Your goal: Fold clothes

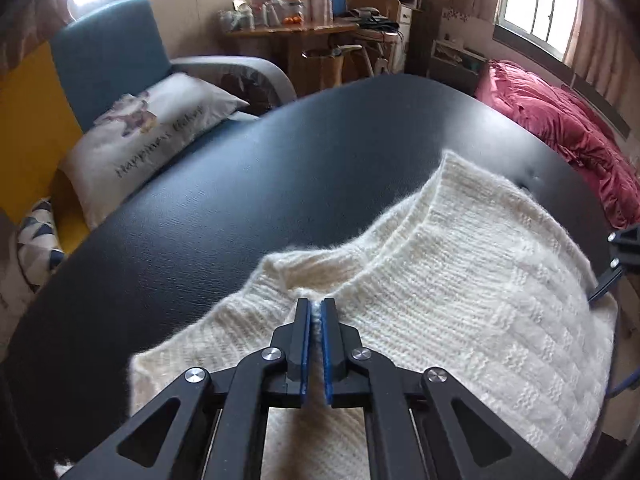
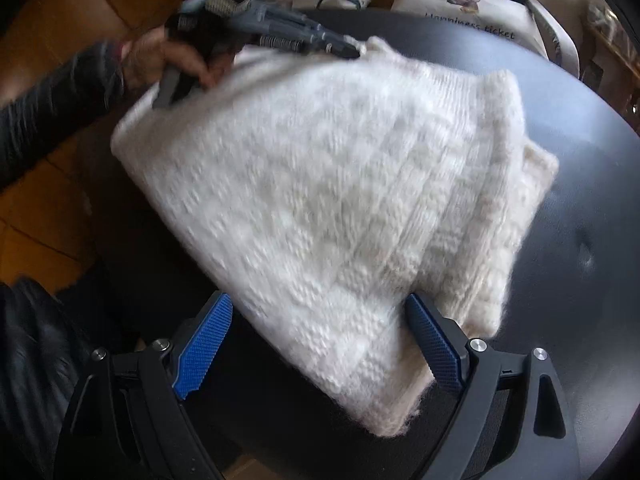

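Note:
A cream knitted sweater [image 1: 460, 292] lies folded on a dark round table [image 1: 240, 208]. My left gripper [image 1: 316, 308] is shut on the sweater's edge near the ribbed collar, with knit pinched between its blue pads. In the right wrist view the sweater [image 2: 320, 200] fills the middle. My right gripper [image 2: 316, 312] is open, its blue-padded fingers [image 2: 204, 348] on either side of the sweater's near corner. The left gripper [image 2: 352, 50] shows at the top of that view, held by a hand, at the sweater's far edge. The right gripper shows at the right edge of the left wrist view [image 1: 616, 264].
A blue armchair [image 1: 108, 56] with a printed white pillow [image 1: 148, 132] stands beyond the table's left side. A red quilt [image 1: 560, 128] lies on a bed at the right. A cluttered wooden table [image 1: 304, 28] stands at the back. The sweater's near corner overhangs the table's front edge [image 2: 280, 420].

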Tool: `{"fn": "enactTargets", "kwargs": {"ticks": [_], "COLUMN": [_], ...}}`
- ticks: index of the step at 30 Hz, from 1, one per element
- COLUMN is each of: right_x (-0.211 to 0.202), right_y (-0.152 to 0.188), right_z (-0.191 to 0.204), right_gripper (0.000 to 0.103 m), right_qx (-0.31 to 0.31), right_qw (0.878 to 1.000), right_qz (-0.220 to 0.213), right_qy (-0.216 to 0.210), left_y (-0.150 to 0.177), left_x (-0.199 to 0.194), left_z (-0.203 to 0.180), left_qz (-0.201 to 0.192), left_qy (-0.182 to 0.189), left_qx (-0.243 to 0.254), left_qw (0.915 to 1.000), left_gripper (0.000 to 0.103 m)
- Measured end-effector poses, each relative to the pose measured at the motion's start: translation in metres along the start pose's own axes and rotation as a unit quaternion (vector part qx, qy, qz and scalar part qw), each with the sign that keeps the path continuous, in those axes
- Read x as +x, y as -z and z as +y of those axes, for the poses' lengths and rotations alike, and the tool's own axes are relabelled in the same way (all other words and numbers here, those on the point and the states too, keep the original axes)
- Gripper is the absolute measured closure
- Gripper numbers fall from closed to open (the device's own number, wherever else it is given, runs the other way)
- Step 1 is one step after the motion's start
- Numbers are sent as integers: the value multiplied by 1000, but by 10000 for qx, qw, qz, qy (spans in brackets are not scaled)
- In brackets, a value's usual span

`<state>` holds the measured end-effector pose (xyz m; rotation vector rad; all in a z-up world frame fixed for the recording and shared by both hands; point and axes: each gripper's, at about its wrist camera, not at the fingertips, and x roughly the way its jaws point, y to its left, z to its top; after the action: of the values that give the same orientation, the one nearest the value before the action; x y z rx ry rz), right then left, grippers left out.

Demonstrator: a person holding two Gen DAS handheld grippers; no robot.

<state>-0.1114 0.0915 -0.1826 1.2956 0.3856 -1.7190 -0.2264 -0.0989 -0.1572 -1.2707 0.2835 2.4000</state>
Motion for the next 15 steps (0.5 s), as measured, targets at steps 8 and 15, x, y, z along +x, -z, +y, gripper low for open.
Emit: {"fn": "enactTargets", "kwargs": {"ticks": [8,15], "right_x": [9,30], "right_y": [-50,-39], "right_z": [-15,-28], "right_gripper": [12,12], "right_qx": [-92,230], "right_qw": [9984,9982], "right_qz": [-473,-443], "right_qy": [-288,-341], "left_y": [-13,-40], "left_x": [-31,-5], "left_z": [-5,-21], "left_qz": [-446,-19], "left_qy": [296,999], "left_qx": [307,759], "left_qw": [9981,9921], "left_gripper": [90,79]}}
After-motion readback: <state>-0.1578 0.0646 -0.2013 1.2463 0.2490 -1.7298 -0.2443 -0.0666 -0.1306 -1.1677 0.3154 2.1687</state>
